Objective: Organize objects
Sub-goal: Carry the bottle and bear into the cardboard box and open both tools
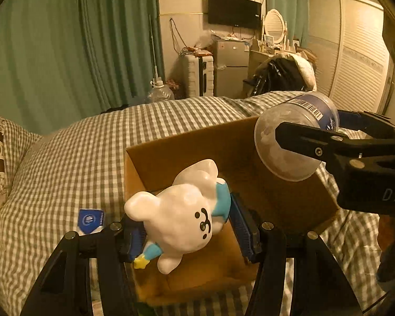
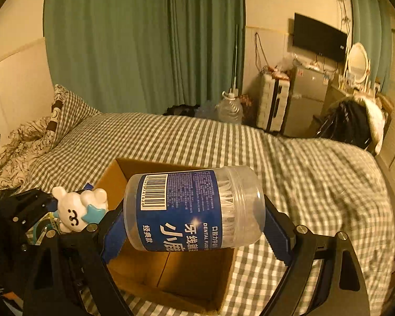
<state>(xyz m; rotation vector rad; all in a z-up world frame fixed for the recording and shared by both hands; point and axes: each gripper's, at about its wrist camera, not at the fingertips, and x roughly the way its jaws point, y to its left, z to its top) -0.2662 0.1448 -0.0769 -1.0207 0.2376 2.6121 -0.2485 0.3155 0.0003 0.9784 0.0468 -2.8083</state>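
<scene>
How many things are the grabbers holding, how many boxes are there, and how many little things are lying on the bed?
Toy bear, held in the left gripper: 1
Floss jar, held in the right gripper: 1
Cardboard box: 1
Blue packet on the bed: 1
Total: 4

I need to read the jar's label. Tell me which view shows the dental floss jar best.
The right wrist view: the dental floss jar lies sideways between the right gripper fingers, barcode and label facing the camera. The left wrist view shows mainly its clear end and a label sliver.
</scene>
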